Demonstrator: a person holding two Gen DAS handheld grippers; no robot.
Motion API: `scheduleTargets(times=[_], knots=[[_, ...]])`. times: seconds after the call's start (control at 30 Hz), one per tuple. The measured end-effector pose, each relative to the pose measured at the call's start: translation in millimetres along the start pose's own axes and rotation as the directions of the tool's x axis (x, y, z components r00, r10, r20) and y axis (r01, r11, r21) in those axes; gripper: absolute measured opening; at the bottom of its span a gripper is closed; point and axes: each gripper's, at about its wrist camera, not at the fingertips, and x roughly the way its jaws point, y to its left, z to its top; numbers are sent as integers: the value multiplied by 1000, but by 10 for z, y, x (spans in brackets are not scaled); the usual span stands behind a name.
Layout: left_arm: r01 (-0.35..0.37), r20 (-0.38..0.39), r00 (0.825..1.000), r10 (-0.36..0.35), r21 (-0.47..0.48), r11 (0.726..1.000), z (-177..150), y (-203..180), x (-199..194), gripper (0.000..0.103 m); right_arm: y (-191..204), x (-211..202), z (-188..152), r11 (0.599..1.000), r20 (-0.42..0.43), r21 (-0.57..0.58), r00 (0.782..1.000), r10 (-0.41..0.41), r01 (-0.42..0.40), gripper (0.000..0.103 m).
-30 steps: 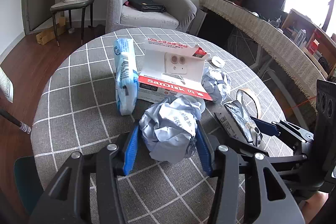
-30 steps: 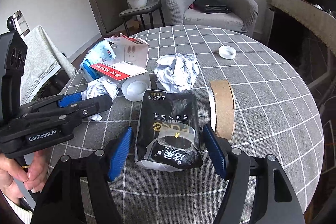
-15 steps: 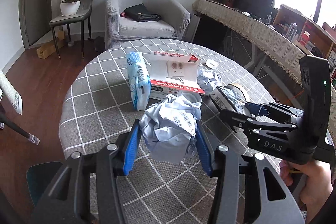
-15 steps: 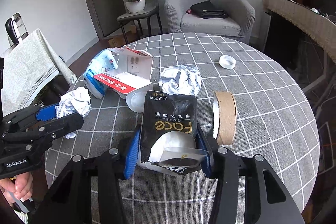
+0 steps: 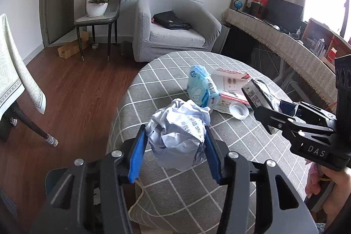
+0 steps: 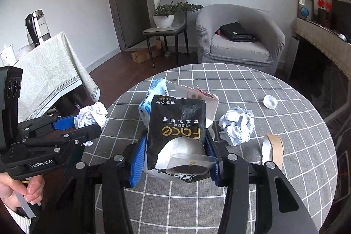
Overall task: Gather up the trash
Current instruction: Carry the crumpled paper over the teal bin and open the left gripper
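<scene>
Left gripper point(image 5: 174, 147) closed on crumpled paper ball point(image 5: 178, 135), held at lower centre of frame above edge of checked table point(image 5: 219, 188).

Right gripper point(image 6: 176, 159) clamped on black tissue pack point(image 6: 177, 126), held at centre of frame above table.

Second paper ball point(image 6: 237, 125), cardboard tape core point(image 6: 273, 147), white cap point(image 6: 269, 101) seen lying on cloth at right of frame.

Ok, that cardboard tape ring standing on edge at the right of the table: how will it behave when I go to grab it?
The cardboard tape ring stands on its rim, so a nudge will probably roll or topple it. It looks nearly spent, so likely light. The hollow core may flex if squeezed hard across its width.
</scene>
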Motion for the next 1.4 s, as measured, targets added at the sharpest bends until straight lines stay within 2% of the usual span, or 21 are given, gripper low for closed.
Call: scheduleTargets(times=[0.33,0.6,0.9,1.17,1.4], knots=[[-72,-29,997,71,-46,996,-145,536,-43,53,429,123,97,996,-2,-47,997,71,-71,49],[-164,-62,985,160,-65,984,-354,1033,-44,53,795,269,182,988,-18,-84,992,128,-129,49],[-214,-107,974,201,-126,969,-503,1546,-85,53,1188,493,235,977,-45,-114,983,179,-183,49],[-263,-179,955,238,-128,956,-712,1889,-36,54,1607,615,282,956,-64,-133,965,254,-261,49],[-298,-287,922,259,-100,949,-978,2140,136,54,1888,795,277,946,-103,-151,957,273,-286,49]])
